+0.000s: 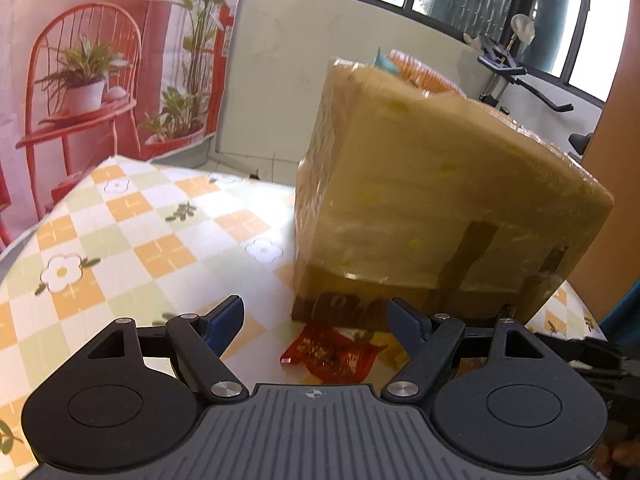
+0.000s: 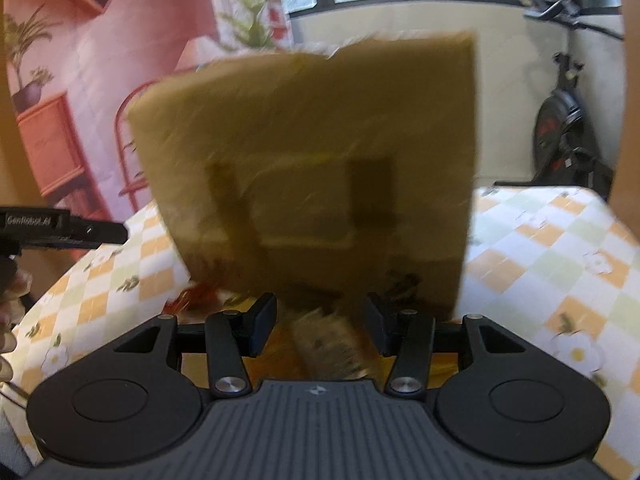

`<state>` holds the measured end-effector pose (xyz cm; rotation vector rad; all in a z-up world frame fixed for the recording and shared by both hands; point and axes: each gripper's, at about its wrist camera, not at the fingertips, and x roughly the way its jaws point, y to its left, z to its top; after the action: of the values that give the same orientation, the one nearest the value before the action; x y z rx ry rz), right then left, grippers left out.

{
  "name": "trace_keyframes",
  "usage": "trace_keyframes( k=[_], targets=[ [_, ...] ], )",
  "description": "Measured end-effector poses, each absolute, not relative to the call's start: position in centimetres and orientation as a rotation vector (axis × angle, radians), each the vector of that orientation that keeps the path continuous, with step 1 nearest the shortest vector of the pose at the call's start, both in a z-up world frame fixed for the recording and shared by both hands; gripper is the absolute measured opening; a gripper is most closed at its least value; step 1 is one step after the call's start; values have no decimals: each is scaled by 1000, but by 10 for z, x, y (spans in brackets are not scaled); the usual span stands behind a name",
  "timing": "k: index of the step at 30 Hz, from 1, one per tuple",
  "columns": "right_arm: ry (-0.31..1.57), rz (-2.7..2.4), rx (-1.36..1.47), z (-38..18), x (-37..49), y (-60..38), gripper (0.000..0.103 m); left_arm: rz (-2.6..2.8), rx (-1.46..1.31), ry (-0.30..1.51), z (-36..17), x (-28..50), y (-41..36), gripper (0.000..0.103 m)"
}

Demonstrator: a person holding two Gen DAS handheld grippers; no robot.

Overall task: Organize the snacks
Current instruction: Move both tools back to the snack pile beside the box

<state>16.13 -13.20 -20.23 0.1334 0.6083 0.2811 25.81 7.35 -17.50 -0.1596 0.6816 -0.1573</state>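
Observation:
A tall cardboard box (image 1: 440, 184) wrapped in clear tape stands on the checkered tablecloth (image 1: 132, 248), with orange packaging (image 1: 420, 70) showing at its top. My left gripper (image 1: 316, 316) is open just in front of the box's lower edge, above a red snack wrapper (image 1: 332, 354) lying on the table. In the right wrist view the same box (image 2: 320, 168) fills the centre, blurred. My right gripper (image 2: 320, 320) is open close to the box's base, with a blurred brownish snack packet (image 2: 328, 344) between its fingers; I cannot tell if they touch it.
The left gripper's body (image 2: 60, 228) juts in at the left of the right wrist view. An exercise bike (image 2: 568, 120) stands behind the table by the window. A printed red backdrop (image 1: 100, 60) hangs at the left. The table's far edge (image 1: 224, 176) is near the box.

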Motion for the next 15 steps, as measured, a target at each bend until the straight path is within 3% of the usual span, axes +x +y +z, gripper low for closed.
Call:
trace_keyframes(
  k=[13, 15],
  targets=[
    [731, 388, 59, -238, 182, -92, 51, -132, -188, 731, -191, 243, 73, 81],
    [731, 395, 65, -237, 178, -92, 46, -134, -193, 739, -193, 241, 72, 81]
  ],
)
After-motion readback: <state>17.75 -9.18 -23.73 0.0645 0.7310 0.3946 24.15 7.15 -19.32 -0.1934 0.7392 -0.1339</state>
